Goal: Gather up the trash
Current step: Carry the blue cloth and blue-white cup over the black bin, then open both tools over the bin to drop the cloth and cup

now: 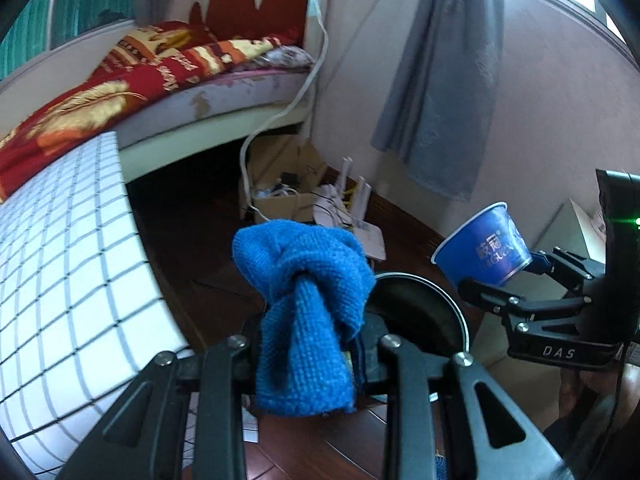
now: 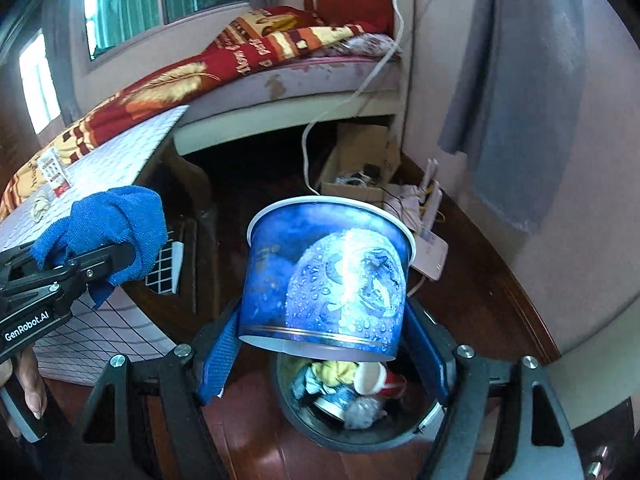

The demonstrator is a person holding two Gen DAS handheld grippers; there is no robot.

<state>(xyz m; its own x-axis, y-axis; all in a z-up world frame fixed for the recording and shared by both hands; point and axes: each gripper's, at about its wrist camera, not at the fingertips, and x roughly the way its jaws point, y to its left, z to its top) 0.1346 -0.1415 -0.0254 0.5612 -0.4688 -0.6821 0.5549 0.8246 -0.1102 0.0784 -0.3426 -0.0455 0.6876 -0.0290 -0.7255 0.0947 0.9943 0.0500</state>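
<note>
Our right gripper (image 2: 320, 336) pinches the blue paper cup (image 2: 326, 280) by its lower sides, above the trash bin (image 2: 360, 438). The cup looks light and easy to crush. Our left gripper (image 1: 308, 344) is pressed on a soft blue cloth (image 1: 304, 280)

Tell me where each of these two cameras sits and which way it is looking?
Left wrist view: on the left hand-held gripper, looking forward and down past the blue cloth it clamps, toward the trash bin; the right hand-held gripper shows.
Right wrist view: on the right hand-held gripper, looking down over the blue paper bowl it holds into the bin; the left hand-held gripper and a hand show.
Shared: cloth, bowl, bin, bed.
</note>
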